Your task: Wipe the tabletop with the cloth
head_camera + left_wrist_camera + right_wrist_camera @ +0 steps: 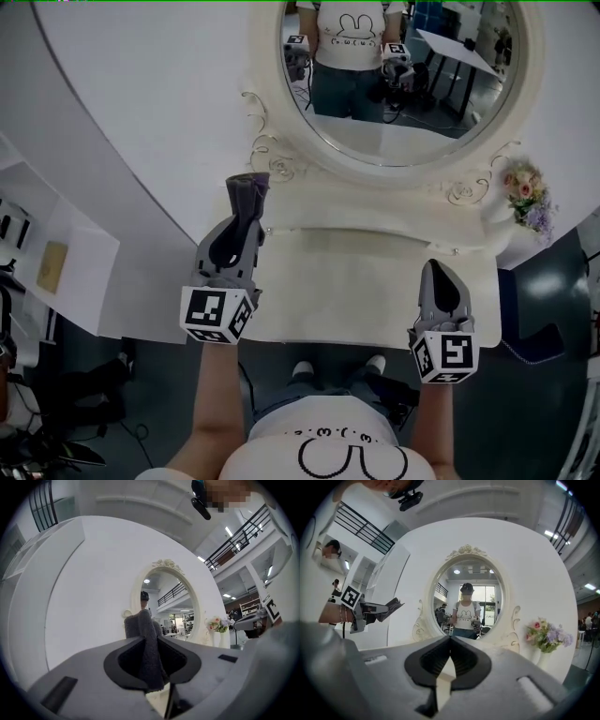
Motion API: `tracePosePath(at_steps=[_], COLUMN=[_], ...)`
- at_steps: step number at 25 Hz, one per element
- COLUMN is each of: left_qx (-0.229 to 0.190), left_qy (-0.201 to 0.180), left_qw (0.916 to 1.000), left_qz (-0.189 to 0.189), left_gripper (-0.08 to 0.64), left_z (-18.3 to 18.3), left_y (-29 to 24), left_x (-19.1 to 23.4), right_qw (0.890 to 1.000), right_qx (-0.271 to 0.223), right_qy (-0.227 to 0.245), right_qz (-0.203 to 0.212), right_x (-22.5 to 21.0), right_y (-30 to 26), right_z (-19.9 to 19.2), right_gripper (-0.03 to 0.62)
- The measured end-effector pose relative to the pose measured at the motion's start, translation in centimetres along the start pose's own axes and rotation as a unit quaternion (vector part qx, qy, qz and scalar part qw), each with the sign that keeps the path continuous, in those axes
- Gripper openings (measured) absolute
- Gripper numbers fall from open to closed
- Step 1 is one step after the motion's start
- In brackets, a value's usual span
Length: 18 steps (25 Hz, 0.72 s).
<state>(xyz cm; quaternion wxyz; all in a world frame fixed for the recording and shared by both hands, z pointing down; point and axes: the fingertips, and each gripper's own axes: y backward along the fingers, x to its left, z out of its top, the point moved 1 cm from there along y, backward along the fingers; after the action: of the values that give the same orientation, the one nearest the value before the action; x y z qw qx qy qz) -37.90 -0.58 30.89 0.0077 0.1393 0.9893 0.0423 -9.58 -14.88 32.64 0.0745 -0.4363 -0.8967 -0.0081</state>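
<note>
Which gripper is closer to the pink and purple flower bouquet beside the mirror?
Right. The right gripper sits just down-left of the pink and purple flower bouquet; the left gripper, clamping a grey cloth, is far across the white tabletop.

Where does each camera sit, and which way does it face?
Head view: on the head, steeply down at the white tabletop; shows torso, left gripper, right gripper.
Left gripper view: along jaws shut on the grey cloth, toward the oval white-framed mirror.
Right gripper view: along shut, empty jaws, toward that mirror.
All three share the mirror.
</note>
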Motion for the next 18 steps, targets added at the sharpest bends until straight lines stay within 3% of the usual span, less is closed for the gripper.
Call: tracePosePath(at_steps=[11, 14, 18], left_qx=[0.058, 0.109, 0.186], left_qy=[0.002, -0.013, -0.022], left_qw=[0.9943, 0.9908, 0.9816], left_qz=[0.089, 0.078, 0.034], left_gripper=[0.078, 0.078, 0.078], left_z=[-4.2, -8.0, -13.7], left_y=[5.5, 5.4, 4.8], left_x=[11.4, 12.8, 13.7], right_qw=[0.994, 0.993, 0.991], right_qx=[0.022, 0.038, 0.07], right_qy=[0.018, 0.02, 0.02], right_qz=[0.102, 0.111, 0.115], right_x=[10.7, 11.5, 11.8], right_y=[-5.0, -5.3, -5.1], right_z=[-0.9, -1.7, -3.5], right_gripper=[-0.003, -0.002, -0.002])
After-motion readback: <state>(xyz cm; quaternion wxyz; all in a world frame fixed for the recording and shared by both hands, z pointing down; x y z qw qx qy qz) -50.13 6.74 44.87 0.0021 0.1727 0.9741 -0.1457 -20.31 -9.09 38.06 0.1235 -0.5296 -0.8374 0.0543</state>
